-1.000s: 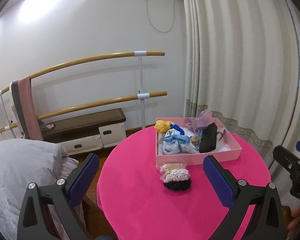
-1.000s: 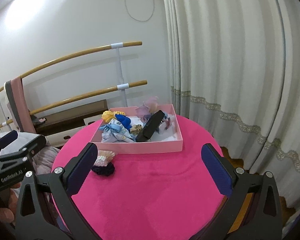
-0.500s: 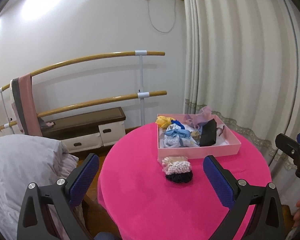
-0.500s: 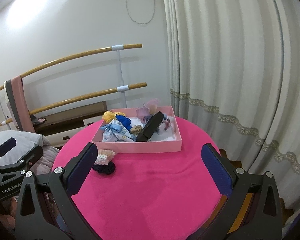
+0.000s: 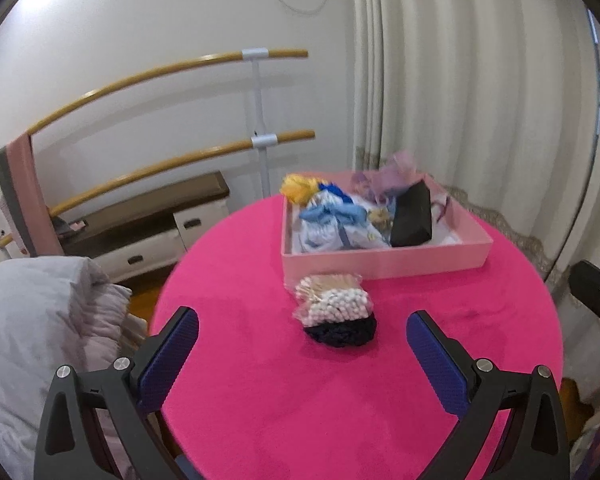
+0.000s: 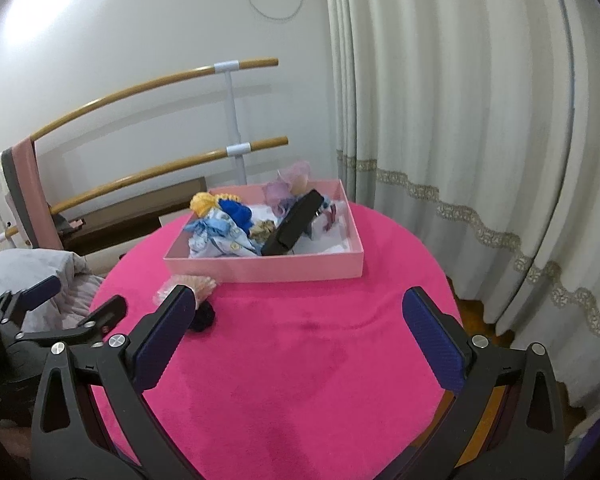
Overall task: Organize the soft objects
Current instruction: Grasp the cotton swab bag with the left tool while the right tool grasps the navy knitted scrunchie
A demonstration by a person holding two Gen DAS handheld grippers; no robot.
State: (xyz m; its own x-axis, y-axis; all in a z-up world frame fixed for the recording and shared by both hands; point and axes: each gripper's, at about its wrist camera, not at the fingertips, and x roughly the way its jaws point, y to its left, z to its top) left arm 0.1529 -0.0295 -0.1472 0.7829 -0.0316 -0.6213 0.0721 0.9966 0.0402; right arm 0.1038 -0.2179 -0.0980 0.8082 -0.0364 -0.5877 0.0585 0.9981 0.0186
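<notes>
A pink box [image 5: 384, 266] [image 6: 268, 270] on the round pink table [image 5: 300, 392] [image 6: 300, 360] holds several soft items: a yellow piece [image 5: 296, 188], blue cloth [image 5: 332, 216], a purple piece [image 5: 388, 176] and a black pouch [image 5: 414, 216]. In front of the box lie a beige-and-white beaded scrunchie [image 5: 332, 300] and a black scrunchie [image 5: 342, 332], touching. My left gripper [image 5: 302, 334] is open and empty, just short of the scrunchies. My right gripper [image 6: 298, 314] is open and empty over the table's middle.
A double wooden barre [image 5: 180, 68] with a pink towel [image 5: 24, 196] stands by the wall, over a low bench [image 5: 148, 216]. A grey duvet [image 5: 32, 332] lies left of the table. Curtains [image 6: 460, 120] hang on the right.
Both grippers have moved forward and down toward the table. The scrunchies and the box look nearer; the left gripper now lines up with the scrunchies.
</notes>
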